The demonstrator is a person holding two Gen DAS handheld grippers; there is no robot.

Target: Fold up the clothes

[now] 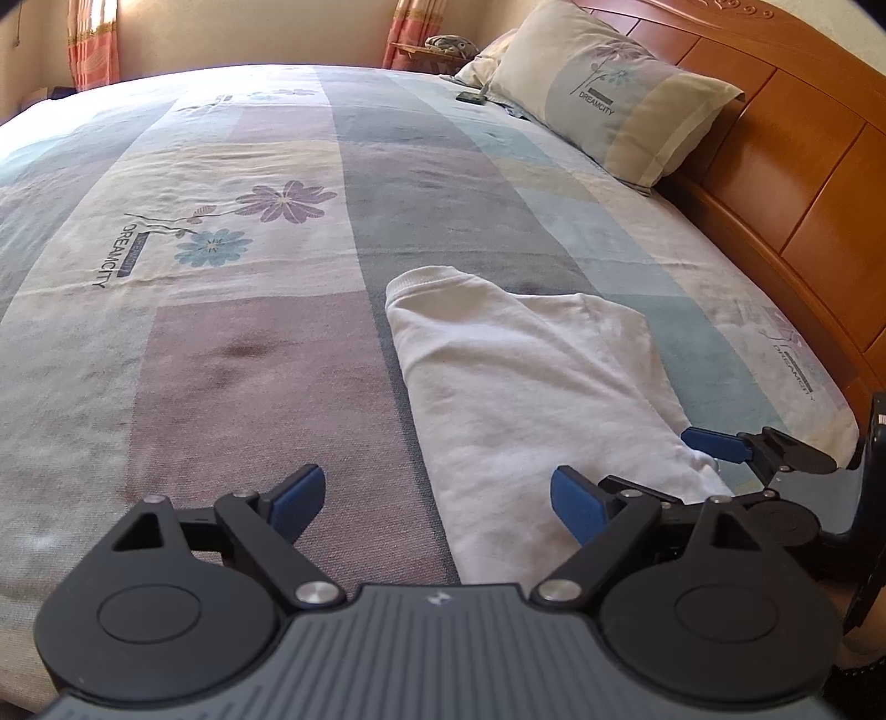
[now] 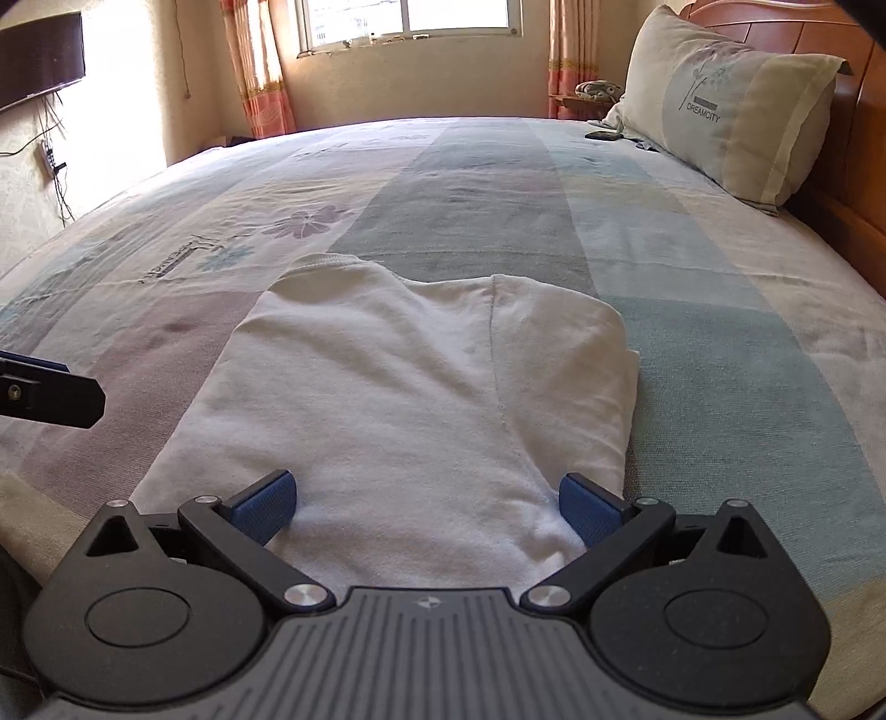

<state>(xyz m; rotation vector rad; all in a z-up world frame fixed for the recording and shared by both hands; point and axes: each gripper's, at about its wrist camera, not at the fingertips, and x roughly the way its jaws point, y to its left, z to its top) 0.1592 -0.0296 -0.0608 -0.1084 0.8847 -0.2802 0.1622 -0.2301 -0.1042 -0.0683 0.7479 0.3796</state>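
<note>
From the left wrist view, the left gripper (image 1: 437,495) is seen tilted down toward the bed (image 1: 221,343), jaws spread wide with nothing between them; its left finger sits over bare bedsheet and its right one over the near edge of the white garment (image 1: 526,387). The garment is laid partly folded on the near right part of the bed, collar end pointing away. The right gripper (image 1: 714,443) is also caught here at the right edge, low over the garment's near corner, though only one blue pad (image 1: 717,443) is clearly made out, so its jaws can't be judged from this side. Two pillows (image 1: 614,94) are counted against the wooden headboard (image 1: 803,183), and one small dark object (image 1: 470,97) lies beside them. From the right wrist view, the right gripper (image 2: 429,507) is shown angled down too, jaws apart, both blue pads resting over the garment's near hem without pinching it. Only this view takes in the window (image 2: 410,16), two curtains (image 2: 260,72) and a wall-mounted screen (image 2: 39,55); just one pillow is seen, and one left gripper finger (image 2: 50,387) pokes in at left.
</note>
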